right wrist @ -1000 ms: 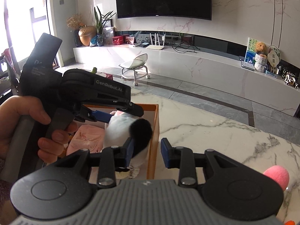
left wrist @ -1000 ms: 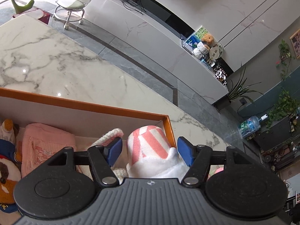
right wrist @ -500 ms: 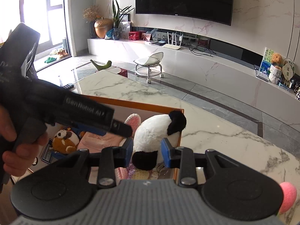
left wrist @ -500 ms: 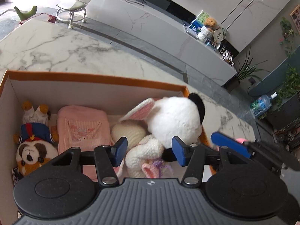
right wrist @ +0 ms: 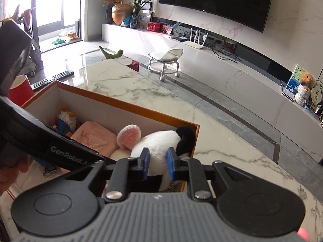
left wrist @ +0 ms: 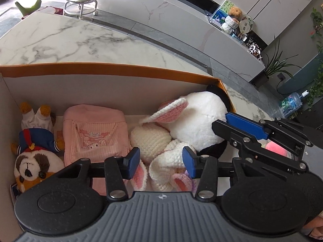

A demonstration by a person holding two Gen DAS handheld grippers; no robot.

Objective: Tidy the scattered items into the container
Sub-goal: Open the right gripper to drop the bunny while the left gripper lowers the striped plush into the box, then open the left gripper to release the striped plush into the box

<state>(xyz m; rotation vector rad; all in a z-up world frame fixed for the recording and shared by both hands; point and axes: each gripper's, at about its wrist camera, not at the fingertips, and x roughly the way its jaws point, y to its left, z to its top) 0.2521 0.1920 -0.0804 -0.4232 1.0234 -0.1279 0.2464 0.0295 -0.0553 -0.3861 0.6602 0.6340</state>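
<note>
An orange-rimmed box (left wrist: pixel 121 68) (right wrist: pixel 125 104) stands on the marble table. Inside lie a dog plush (left wrist: pixel 32 161), a pink pouch (left wrist: pixel 92 133), a crocheted white rabbit (left wrist: pixel 159 153) and a black-and-white panda plush (left wrist: pixel 199 121) (right wrist: pixel 161 141) at the right end. My left gripper (left wrist: pixel 160 162) is open and empty above the rabbit. My right gripper (right wrist: pixel 158 161) is shut on the panda's lower body inside the box; it also shows in the left wrist view (left wrist: pixel 242 127).
A pink round toy (left wrist: pixel 276 149) lies on the table right of the box. A red cup (right wrist: pixel 19 88) and a remote (right wrist: pixel 52 78) sit beyond the box's left end. Bare marble table (right wrist: pixel 232 151) spreads behind and to the right.
The left gripper let go of the rabbit in the box and drew back. The right gripper lowered the panda into the box's right end.
</note>
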